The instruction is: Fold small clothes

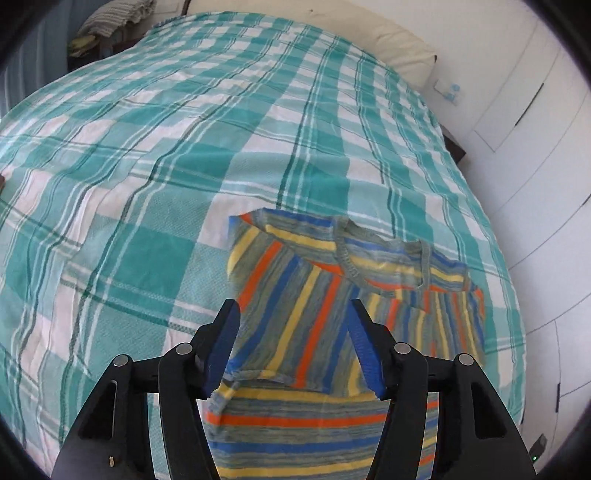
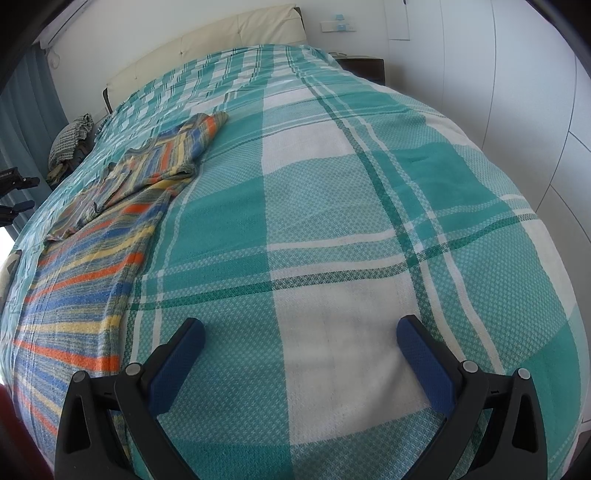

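Left wrist view: the left gripper (image 1: 293,343) hangs with jaws apart, empty, over the shirt (image 1: 332,295), which lies half folded on the bed (image 1: 147,147). Right gripper (image 2: 301,363) waits wide apart beside it.

Open right gripper (image 2: 301,334) above checked bedspread (image 2: 332,184), striped garment (image 2: 110,206) left.

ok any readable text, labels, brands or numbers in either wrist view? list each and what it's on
None readable.
Wall plate by the headboard: blue marks, too small to tell whether they are text.
Striped shirt: no tag or print showing.
Checked bedspread: pattern only.
Left gripper and right gripper: no markings visible.
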Demonstrator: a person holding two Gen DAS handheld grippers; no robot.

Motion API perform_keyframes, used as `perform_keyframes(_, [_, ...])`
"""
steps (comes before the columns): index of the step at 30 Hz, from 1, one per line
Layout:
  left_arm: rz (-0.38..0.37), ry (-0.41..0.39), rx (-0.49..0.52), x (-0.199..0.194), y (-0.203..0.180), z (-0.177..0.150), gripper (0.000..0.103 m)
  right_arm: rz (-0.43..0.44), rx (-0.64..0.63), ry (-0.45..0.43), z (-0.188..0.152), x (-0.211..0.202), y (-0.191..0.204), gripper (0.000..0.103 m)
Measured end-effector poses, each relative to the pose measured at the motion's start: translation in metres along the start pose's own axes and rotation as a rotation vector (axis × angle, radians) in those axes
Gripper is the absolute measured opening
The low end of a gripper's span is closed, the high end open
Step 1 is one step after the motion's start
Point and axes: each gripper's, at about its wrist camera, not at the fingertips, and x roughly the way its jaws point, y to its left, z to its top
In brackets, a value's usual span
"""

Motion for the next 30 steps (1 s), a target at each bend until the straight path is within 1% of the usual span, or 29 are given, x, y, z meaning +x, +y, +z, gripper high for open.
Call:
perform_keyframes(1, [0.06,0.033,0.039,0.015,0.004,-0.008,0.056,-0.003,-0.002,0.001,0.0,0.0,0.001,0.103])
perform_keyframes(2, [0.132,0.079,0.075,0.032,0.011,-0.017,0.047,-0.005,-0.003,0.001,0.0,0.0,0.001,0.103])
perform_keyframes(3, [0.208,0.138,0.087,0.049,0.022,-0.027,0.017,-0.004,-0.003,0.001,0.0,0.0,0.0,0.103])
perform_keyframes(4, [0.269,0.193,0.06,0.063,0.039,-0.036,0.001,-0.003,-0.002,0.0,0.0,0.0,0.0,0.103])
perform_keyframes(5, [0.253,0.181,0.009,0.062,0.056,-0.044,0.002,-0.002,-0.001,0.0,0.0,0.0,0.0,0.103])
perform_keyframes(6, [0.216,0.143,-0.039,0.054,0.069,-0.049,0.002,-0.002,-0.001,0.0,0.0,0.0,0.0,0.103])
perform_keyframes(7, [0.206,0.136,-0.07,0.046,0.076,-0.051,0.002,-0.003,-0.002,0.0,0.0,0.0,0.0,0.103])
perform_keyframes(8, [0.174,0.136,-0.087,0.039,0.08,-0.052,0.003,-0.003,-0.002,0.0,0.0,0.0,0.0,0.103])
perform_keyframes(9, [0.138,0.134,-0.098,0.029,0.082,-0.054,0.01,-0.003,-0.002,0.0,0.0,0.0,0.0,0.103])
perform_keyframes(10, [0.11,0.12,-0.101,0.018,0.084,-0.058,0.035,-0.004,-0.003,0.001,0.0,0.001,0.0,0.103])
perform_keyframes(11, [0.096,0.097,-0.093,0.005,0.085,-0.063,0.068,-0.004,-0.003,0.001,0.0,0.001,0.0,0.103])
perform_keyframes(13, [0.099,0.042,-0.055,-0.021,0.086,-0.08,0.092,-0.004,-0.003,0.001,0.0,0.001,0.0,0.103])
perform_keyframes(14, [0.099,0.028,-0.037,-0.033,0.088,-0.09,0.092,-0.004,-0.003,0.001,0.0,0.001,0.0,0.103])
perform_keyframes(15, [0.095,0.034,-0.029,-0.04,0.091,-0.099,0.092,-0.005,-0.004,0.001,0.0,0.001,0.0,0.103])
perform_keyframes(18, [0.127,0.037,-0.07,-0.055,0.112,-0.127,0.092,-0.005,-0.004,0.001,0.0,0.001,0.0,0.103])
perform_keyframes(22, [0.215,0.025,-0.14,-0.052,0.15,-0.155,0.094,-0.009,-0.007,-0.002,-0.001,0.001,0.001,0.103])
perform_keyframes(24, [0.27,-0.008,-0.117,-0.049,0.159,-0.177,0.095,-0.015,-0.013,-0.006,-0.001,0.001,0.001,0.103])
perform_keyframes(25, [0.287,-0.018,-0.115,-0.05,0.159,-0.18,0.097,-0.019,-0.015,-0.008,-0.001,0.001,0.002,0.103])
perform_keyframes(26, [0.294,-0.014,-0.114,-0.049,0.156,-0.177,0.101,-0.023,-0.017,-0.009,-0.001,0.001,0.002,0.103])
perform_keyframes(27, [0.293,-0.003,-0.108,-0.046,0.154,-0.175,0.103,-0.027,-0.02,-0.011,-0.002,0.001,0.003,0.103])
perform_keyframes(30, [0.299,-0.015,-0.074,-0.04,0.153,-0.18,0.103,-0.03,-0.022,-0.014,-0.002,0.001,0.003,0.103])
